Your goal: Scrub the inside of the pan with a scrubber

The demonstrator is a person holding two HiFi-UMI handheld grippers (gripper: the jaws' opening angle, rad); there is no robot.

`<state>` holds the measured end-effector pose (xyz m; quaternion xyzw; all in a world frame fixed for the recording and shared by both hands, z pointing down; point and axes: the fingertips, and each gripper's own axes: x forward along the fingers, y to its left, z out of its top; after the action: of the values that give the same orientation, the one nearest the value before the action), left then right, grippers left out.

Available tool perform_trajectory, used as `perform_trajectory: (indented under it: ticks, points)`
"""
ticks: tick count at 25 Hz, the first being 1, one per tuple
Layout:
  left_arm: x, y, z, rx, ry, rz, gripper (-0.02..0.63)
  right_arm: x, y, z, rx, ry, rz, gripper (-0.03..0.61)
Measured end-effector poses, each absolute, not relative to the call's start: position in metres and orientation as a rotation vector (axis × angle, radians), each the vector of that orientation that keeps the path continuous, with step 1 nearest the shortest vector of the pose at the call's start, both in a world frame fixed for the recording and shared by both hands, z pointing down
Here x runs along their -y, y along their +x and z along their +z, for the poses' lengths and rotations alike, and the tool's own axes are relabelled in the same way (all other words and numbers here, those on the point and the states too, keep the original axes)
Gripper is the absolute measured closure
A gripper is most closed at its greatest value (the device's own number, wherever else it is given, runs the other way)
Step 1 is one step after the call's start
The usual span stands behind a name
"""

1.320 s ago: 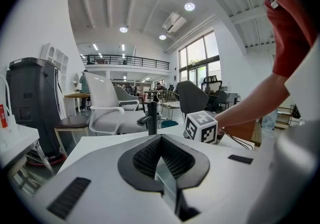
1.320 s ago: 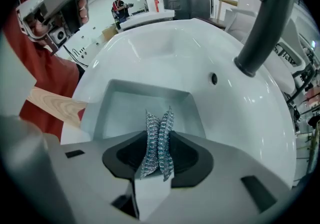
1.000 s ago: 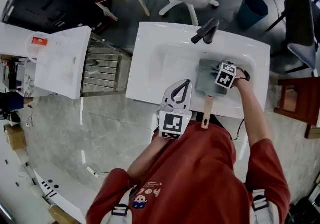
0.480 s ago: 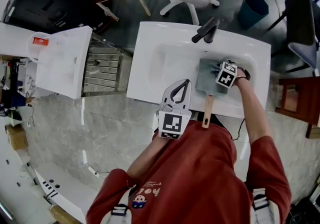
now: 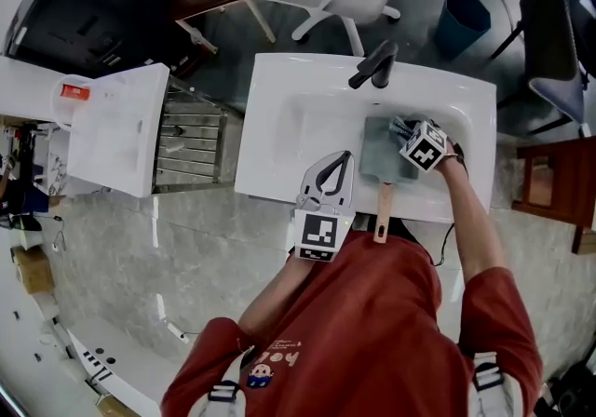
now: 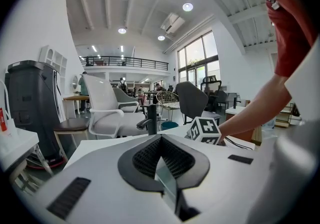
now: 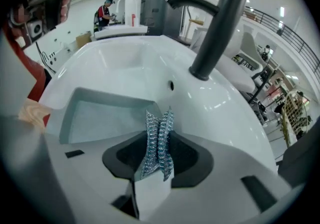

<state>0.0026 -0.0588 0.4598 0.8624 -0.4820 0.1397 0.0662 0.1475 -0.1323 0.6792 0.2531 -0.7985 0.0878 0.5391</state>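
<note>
Barely shifting since before, the right gripper [image 7: 159, 118] pinches one scrubber [image 7: 157, 143] over one pan [image 5: 380, 153] in the sink [image 5: 307, 117]; the left gripper [image 6: 160, 142] stays closed, empty.

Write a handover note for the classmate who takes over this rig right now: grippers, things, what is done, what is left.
Left gripper: fingers shut, empty, at the front edge of the white sink.
Right gripper: fingers shut on the silvery-blue mesh scrubber, over the pan's far right part.
Grey square pan: in the basin, its wooden handle sticking out over the front rim towards you.
Done: scrubber gripped and at the pan; how much is scrubbed cannot be told.
Left: scrub the pan's inside.
</note>
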Motion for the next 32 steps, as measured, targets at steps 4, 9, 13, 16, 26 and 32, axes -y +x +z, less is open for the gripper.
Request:
perform_trajectory:
  ticks: [4, 9, 13, 16, 26, 32]
  points:
    - [0.067, 0.008, 0.459, 1.436, 2.594, 0.384, 0.604, 0.129, 0.153, 0.641, 1.973, 0.757, 0.184, 0.425]
    - [0.082, 0.016, 0.449, 1.434, 2.608, 0.340, 0.604, 0.114, 0.156, 0.579, 2.094, 0.982, 0.187, 0.425]
    - [0.098, 0.018, 0.434, 1.457, 2.619, 0.297, 0.604, 0.103, 0.157, 0.517, 2.217, 1.206, 0.190, 0.422]
    - [0.109, 0.017, 0.417, 1.488, 2.629, 0.246, 0.604, 0.096, 0.169, 0.466, 2.292, 1.443, 0.158, 0.422]
    - [0.114, 0.015, 0.370, 1.543, 2.667, 0.197, 0.604, 0.065, 0.205, 0.358, 2.351, 2.068, -0.063, 0.422]
    - [0.112, 0.015, 0.369, 1.539, 2.675, 0.210, 0.604, 0.072, 0.201, 0.356, 2.363, 2.035, -0.068, 0.420]
